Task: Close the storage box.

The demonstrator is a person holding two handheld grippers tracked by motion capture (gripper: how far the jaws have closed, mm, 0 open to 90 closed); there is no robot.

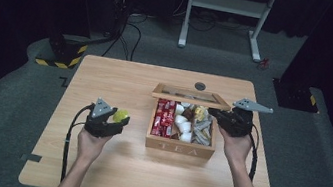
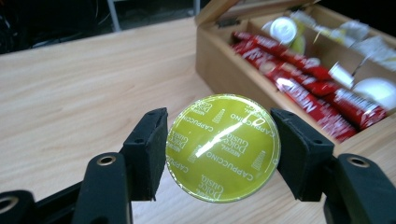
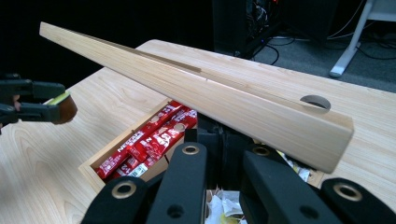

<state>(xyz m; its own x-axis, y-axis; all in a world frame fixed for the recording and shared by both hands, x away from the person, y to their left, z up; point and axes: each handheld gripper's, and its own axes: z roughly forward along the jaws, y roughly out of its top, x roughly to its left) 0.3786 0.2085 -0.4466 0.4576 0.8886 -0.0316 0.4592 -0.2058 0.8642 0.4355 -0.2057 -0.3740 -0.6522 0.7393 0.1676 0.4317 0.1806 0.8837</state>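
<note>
While the left tongs [image 1: 117, 118] hang over the bare table [image 1: 121, 81] left of the wooden tea box [image 1: 179, 149], their jaws clamp a yellow-green cappuccino capsule [image 2: 223, 147] by its rim, foil face toward the camera. Further right, the box stands open, with red sachets [image 1: 163, 118] in its left compartment and white capsules [image 1: 182, 125] beside them. At the box's right edge, the right tongs [image 1: 215, 115] are closed, just under the raised lid [image 3: 196, 91]
</note>
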